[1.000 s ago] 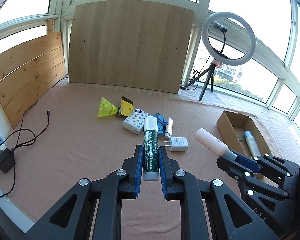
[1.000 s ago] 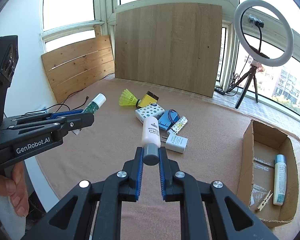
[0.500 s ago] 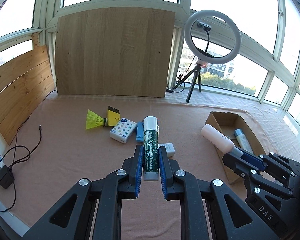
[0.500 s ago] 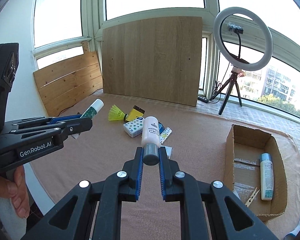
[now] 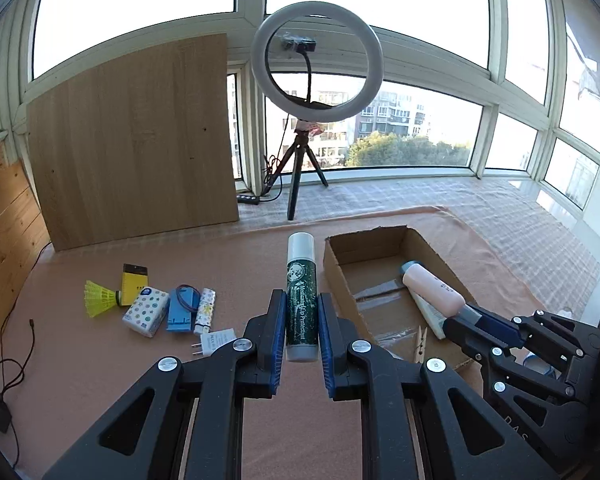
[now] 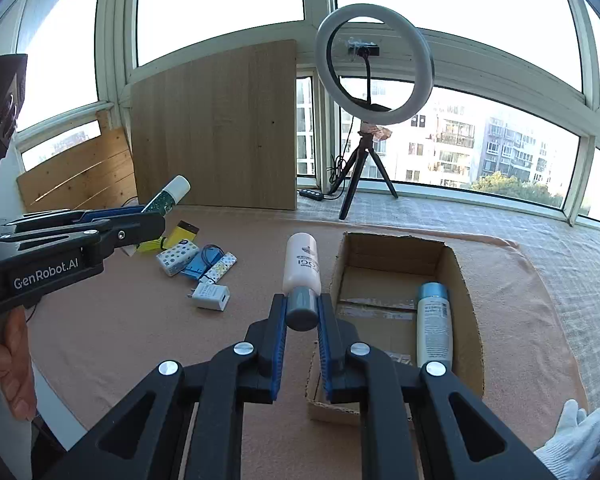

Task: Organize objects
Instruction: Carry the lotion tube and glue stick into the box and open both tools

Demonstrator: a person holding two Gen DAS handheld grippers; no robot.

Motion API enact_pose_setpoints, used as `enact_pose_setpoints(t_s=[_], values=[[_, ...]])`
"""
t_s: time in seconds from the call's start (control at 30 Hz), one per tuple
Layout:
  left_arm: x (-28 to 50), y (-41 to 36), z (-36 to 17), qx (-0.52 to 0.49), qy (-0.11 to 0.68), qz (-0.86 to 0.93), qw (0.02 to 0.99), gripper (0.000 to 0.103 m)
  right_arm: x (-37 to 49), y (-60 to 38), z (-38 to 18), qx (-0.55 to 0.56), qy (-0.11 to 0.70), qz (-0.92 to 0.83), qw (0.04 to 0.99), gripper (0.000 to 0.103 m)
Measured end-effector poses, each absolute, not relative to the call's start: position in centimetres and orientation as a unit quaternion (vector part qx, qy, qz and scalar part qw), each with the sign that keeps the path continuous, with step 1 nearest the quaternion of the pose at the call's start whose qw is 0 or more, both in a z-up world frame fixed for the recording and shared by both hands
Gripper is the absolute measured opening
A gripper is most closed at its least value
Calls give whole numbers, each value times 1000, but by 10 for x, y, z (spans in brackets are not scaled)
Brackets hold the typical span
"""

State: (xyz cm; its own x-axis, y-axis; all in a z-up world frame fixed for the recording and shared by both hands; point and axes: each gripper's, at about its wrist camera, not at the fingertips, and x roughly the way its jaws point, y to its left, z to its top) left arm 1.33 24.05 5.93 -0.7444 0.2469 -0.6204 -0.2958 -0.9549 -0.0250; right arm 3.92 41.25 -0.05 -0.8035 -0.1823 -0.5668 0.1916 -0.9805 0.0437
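My left gripper [image 5: 301, 320] is shut on a green lip-balm tube [image 5: 301, 296] with a white cap, held in the air left of the open cardboard box [image 5: 332, 262]. My right gripper [image 6: 302, 314] is shut on the grey cap of a pink bottle [image 6: 302, 266], held above the box's [image 6: 466, 292] left wall. In the left wrist view the pink bottle [image 5: 432, 289] hangs over the box interior. A white bottle with a blue cap [image 6: 433, 322] and a clothespin [image 5: 419, 344] lie in the box.
On the pink cloth to the left lie a yellow shuttlecock [image 5: 98, 298], a yellow card [image 5: 134, 282], a tissue pack [image 5: 146, 311], a blue item [image 5: 182, 310], a patterned lighter [image 5: 205, 310] and a white charger [image 6: 211, 295]. A ring light [image 5: 318, 76] on a tripod and wooden boards stand behind.
Both grippers have swung right toward the cardboard box, still holding their items. The pink bottle now hangs over the box, and the loose objects lie further left.
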Motion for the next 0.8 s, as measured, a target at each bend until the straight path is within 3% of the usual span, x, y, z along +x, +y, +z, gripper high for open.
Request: enact_pose_setpoints(t_s=[0.37,0.43,0.5,0.57,0.8], values=[[-26,351,11,-370,50,905,204,17,25,483,-26,336,-11,-940,59,13],[-36,358,-3,-392,62,897,196,29,11,484,-38,360,-3,-931,56,14],[-41,351,-9,-396,54,899,178,56,7,487,-41,363,-8,-930,49,14],[-43,336,-11,-395,40,902,169,67,9,487,-41,360,-10,-932,44,16],[-36,276,-21,-409,36,900,147,70,2,470,-38,365,-24,-930,36,17]])
